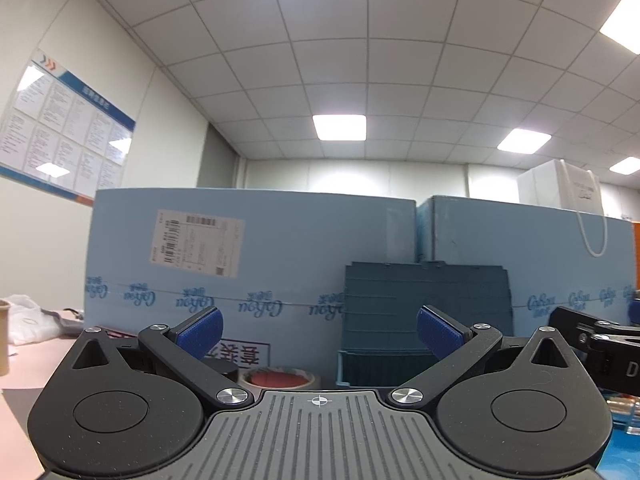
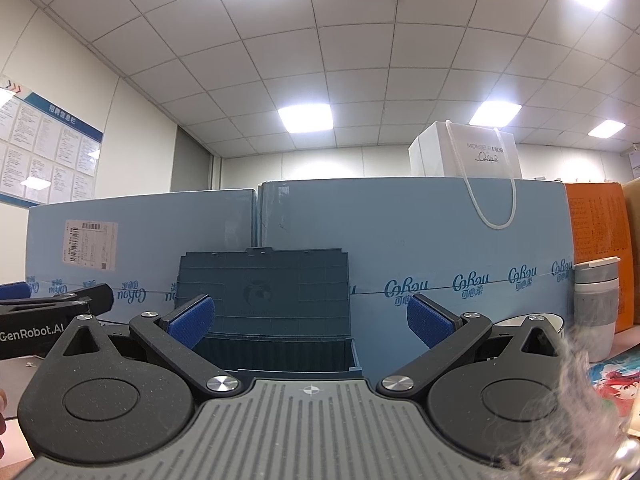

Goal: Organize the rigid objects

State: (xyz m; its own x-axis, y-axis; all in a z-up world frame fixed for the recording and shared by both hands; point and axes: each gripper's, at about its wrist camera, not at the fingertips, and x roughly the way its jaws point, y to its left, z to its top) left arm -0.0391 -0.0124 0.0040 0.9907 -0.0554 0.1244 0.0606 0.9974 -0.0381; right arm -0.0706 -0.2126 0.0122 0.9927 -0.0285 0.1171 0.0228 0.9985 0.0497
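Dark teal bin (image 2: 276, 344), lid up, at the back of the table against the blue cartons (image 2: 400, 240); both grippers empty.

Item: rigid ribbed plastic bin with hinged lid (image 2: 264, 288) leaning back on the cartons. Judged light, stiff, somewhat slick; lid likely to swing, so best taken by the front wall or rim rather than the lid. Left gripper (image 1: 318, 330): jaws spread wide, nothing between the blue pads (image 1: 200, 330), bin ahead and slightly right. Right gripper (image 2: 310, 320): jaws spread wide, empty, bin straight ahead. Loose stock: tape roll (image 1: 280, 378) on the table just left of the bin, light and hard, take across the ring; grey tumbler (image 2: 596, 304) near the right edge, smooth, may tip, take at the sleeve.
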